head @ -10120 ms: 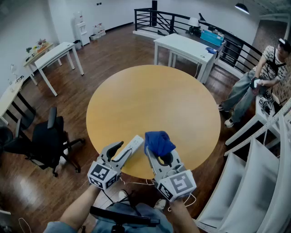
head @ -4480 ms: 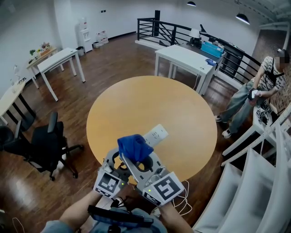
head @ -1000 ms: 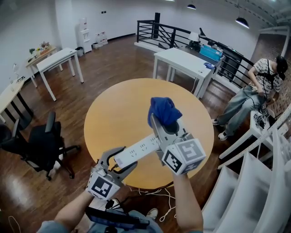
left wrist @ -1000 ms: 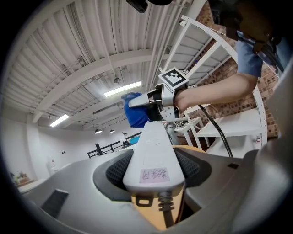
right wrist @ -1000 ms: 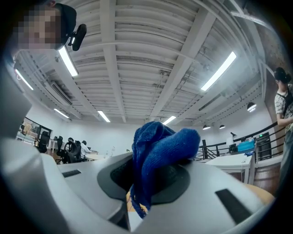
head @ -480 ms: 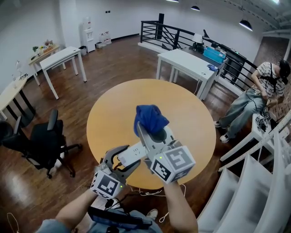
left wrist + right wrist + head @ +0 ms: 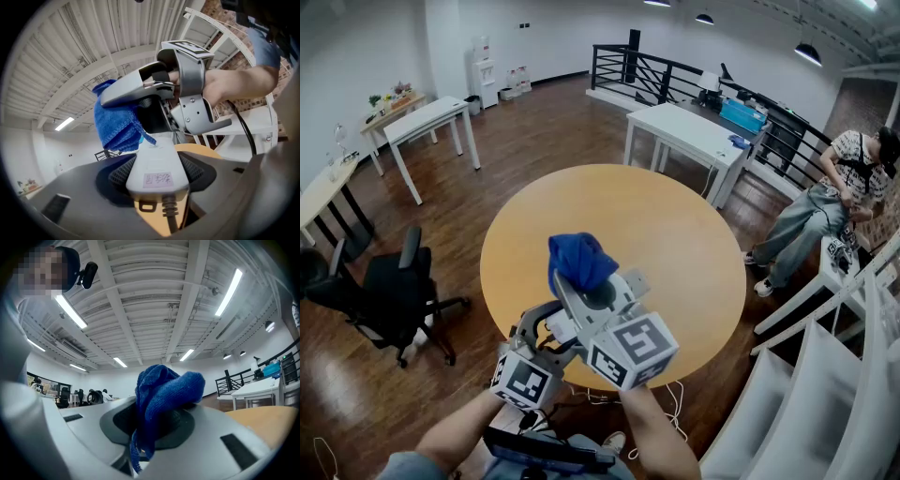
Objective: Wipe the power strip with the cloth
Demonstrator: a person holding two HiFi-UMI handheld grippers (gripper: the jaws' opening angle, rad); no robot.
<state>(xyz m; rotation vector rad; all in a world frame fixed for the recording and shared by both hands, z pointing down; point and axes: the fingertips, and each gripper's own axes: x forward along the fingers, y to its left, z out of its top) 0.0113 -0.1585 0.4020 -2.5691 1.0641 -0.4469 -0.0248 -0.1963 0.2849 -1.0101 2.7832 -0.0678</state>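
Over the round table point(image 7: 675, 234), left claw point(image 7: 157, 159) clamps the power strip point(image 7: 157, 177); right claw point(image 7: 154, 423) grips the blue cloth point(image 7: 164, 390).

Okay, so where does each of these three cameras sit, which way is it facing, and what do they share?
Head view: on the person's head, looking steeply down at the round table; both forearms, left gripper and right gripper show.
Left gripper view: on the left gripper, facing along the clamped power strip toward the right hand.
Right gripper view: on the right gripper, tilted up at the ceiling; its jaws grip the cloth.
Shared: the cloth shows in all three.
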